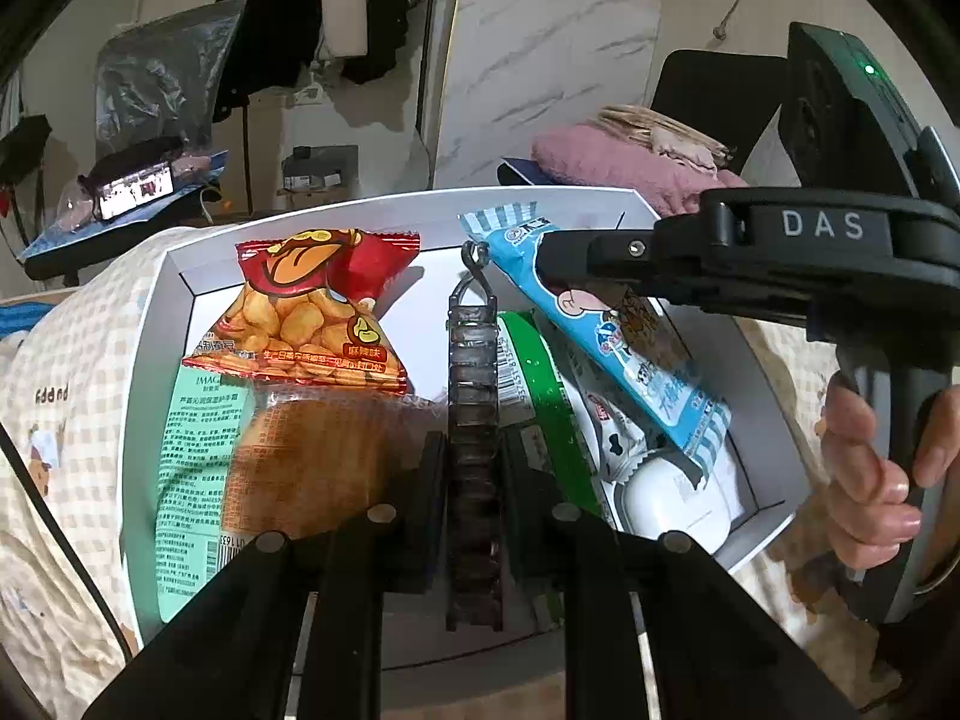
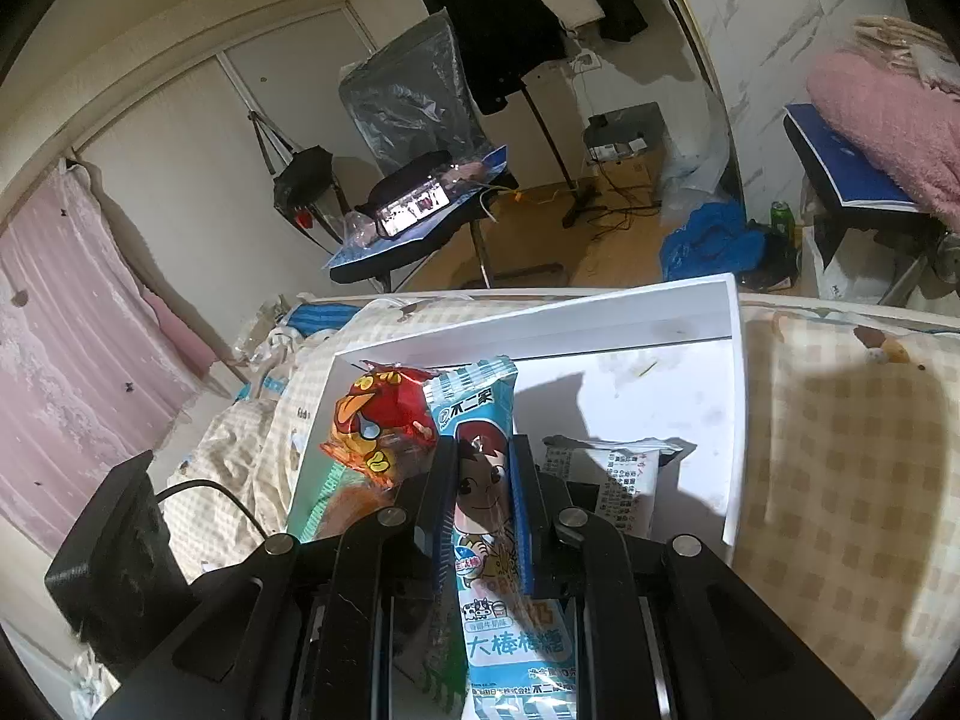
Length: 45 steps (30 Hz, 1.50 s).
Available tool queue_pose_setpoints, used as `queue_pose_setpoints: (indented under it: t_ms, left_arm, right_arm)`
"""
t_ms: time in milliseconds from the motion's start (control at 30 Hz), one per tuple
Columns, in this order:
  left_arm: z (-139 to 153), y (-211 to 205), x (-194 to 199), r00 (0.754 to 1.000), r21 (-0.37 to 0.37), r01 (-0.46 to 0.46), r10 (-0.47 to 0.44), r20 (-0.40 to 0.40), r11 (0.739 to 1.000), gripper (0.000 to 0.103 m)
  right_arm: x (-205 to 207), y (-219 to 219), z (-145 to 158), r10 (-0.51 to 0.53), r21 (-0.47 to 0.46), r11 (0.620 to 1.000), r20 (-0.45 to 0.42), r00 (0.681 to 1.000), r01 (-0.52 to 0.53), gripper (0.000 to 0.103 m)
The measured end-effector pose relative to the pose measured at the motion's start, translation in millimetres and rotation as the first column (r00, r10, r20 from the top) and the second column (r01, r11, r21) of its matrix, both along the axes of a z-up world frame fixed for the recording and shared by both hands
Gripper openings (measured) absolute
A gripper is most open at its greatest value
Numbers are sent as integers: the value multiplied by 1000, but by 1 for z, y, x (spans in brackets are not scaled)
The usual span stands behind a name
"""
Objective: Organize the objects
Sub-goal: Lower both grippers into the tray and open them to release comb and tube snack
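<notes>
**Both grippers clamped on items over the white box**

Left gripper (image 1: 474, 468): fingers pressed together on a dark ridged clip-like strip (image 1: 474, 420). The strip stands lengthwise between the pads, its hook end (image 1: 477, 258) pointing away toward the far wall of the box. It sits over the middle of the white box (image 1: 774, 402).

Right gripper (image 2: 483, 504): fingers clamped on a light blue candy packet (image 2: 492, 540) with a cartoon child's face; blue pads grip both long edges. In the left wrist view the same packet (image 1: 630, 348) hangs diagonally from the right gripper (image 1: 561, 264), over the right half of the box. A hand (image 1: 870, 450) wraps the gripper's grey handle at the right edge.

In the box, near side: a mint green sachet (image 1: 192, 450) at left with an orange-brown clear pack (image 1: 312, 456) lying on it. Right of the strip: a green packet (image 1: 534, 372), a white cow-print wrapper (image 1: 618, 438), and a white rounded item (image 1: 672, 498) in the near right corner.

Further in: a red bean snack bag (image 1: 312, 312) lying tilted over the orange pack and sachet. In the right wrist view it (image 2: 384, 420) is just beside the blue packet, with a white printed packet (image 2: 612, 480) to the right.

The box rests on a beige checked cloth (image 2: 840, 480).

Beyond: a pink blanket (image 1: 612, 162) on a stand, and a chair with a lit phone (image 2: 414, 204).
</notes>
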<state>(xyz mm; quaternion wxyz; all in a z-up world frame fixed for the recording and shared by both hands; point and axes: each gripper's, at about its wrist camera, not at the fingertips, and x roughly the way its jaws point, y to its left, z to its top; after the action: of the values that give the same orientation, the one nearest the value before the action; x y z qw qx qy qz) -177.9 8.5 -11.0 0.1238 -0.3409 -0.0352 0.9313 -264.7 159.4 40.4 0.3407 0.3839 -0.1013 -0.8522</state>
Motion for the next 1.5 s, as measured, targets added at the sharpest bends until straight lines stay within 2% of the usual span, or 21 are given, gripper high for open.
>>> queue_pose_setpoints:
  t_ms: [33,133,200,333,467,567,733,900,1067,1100,1133,1167,1200,1233,1333,1500]
  left_arm:
    - [0,0,0,1000,2,0,0,3,1000,20]
    - [3,1,6,1000,16,10,-10,-18,1000,30]
    - [8,1,11,999,23,16,-15,-43,1000,43]
    - [21,1,17,997,24,4,-3,-80,1000,50]
    - [28,-4,21,996,35,-12,15,-87,999,55]
    - [30,-8,21,996,45,-21,25,-86,999,62]
    - [33,-17,21,996,66,-43,48,-76,997,66]
    - [31,-29,25,987,85,-128,135,-86,988,67]
    - [29,-39,23,984,111,-157,164,-62,981,67]
    - [29,-41,23,983,116,-164,172,-60,980,68]
    - [30,-42,23,982,119,-171,179,-58,978,69]
    - [30,-43,25,981,121,-175,183,-61,977,69]
    - [31,-44,25,980,123,-181,190,-65,976,70]
    - [33,-46,26,978,125,-187,196,-69,974,70]
    - [36,-49,29,975,132,-197,208,-74,971,73]
    - [49,-52,35,970,144,-203,218,-102,969,78]
  right_arm:
    - [0,0,0,-1,1,1000,-1,1000,1,18]
    - [0,0,1,-5,5,1000,-6,1000,5,18]
    - [-2,-1,2,-7,9,1000,-12,1000,7,18]
    - [-5,-9,6,-8,19,1000,-29,1000,9,18]
    - [-9,-19,6,-15,59,998,-63,998,19,18]
    - [-14,-27,7,-10,94,995,-84,996,18,18]
    - [-9,-37,4,6,179,984,-134,991,19,18]
    - [-2,-42,4,29,221,975,-159,987,7,18]
    - [3,-45,1,29,267,964,-177,984,19,19]
    - [3,-46,1,26,268,963,-175,984,22,21]
    - [3,-45,1,22,269,963,-177,984,27,33]
    - [3,-45,2,19,268,963,-183,983,32,57]
    - [5,-44,4,16,260,965,-199,980,37,68]
    - [7,-42,7,17,249,968,-216,976,39,71]
    - [15,-40,16,9,243,968,-266,964,58,71]
    - [23,-37,28,18,199,979,-259,966,35,71]
